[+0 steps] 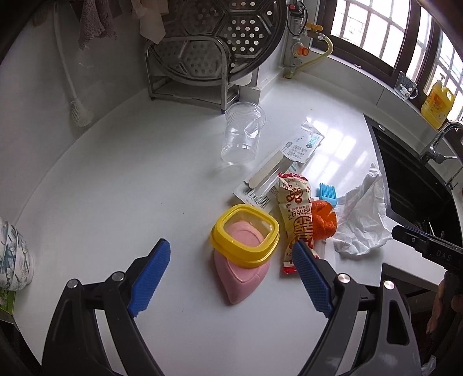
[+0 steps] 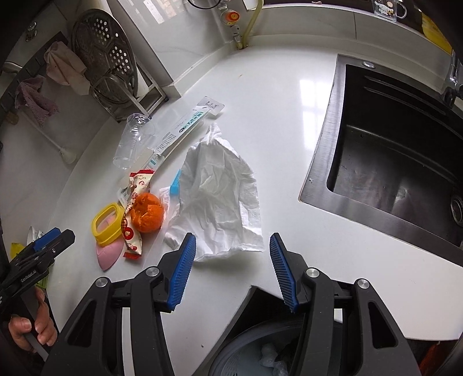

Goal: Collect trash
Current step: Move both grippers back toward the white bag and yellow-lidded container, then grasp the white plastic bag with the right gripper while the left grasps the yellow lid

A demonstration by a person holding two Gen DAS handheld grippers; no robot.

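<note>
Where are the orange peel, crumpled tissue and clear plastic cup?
orange peel (image 2: 146, 212), right wrist view, middle of the peel.
crumpled tissue (image 2: 220, 202), right wrist view, centre of the sheet.
clear plastic cup (image 1: 241, 134), left wrist view, side wall.

A home kitchen, seen from above a white countertop (image 2: 283, 95) that curves round a corner; a dark steel sink (image 2: 399, 162) is set into the counter, with a chrome tap (image 1: 442, 138) at its edge; a perforated steamer tray (image 1: 220, 37) stands upright in a metal rack (image 1: 188, 86) against the wall; cloths (image 2: 49, 84) hang beside it; a yellow bottle of dish soap (image 1: 437, 101) sits on the sill of a barred window (image 1: 376, 26); a gas valve with a yellow hose (image 1: 315, 49) rises in the corner; food wrappers, a clear plastic cup (image 1: 241, 134) and orange peel (image 2: 147, 212) lie on the counter.
</note>
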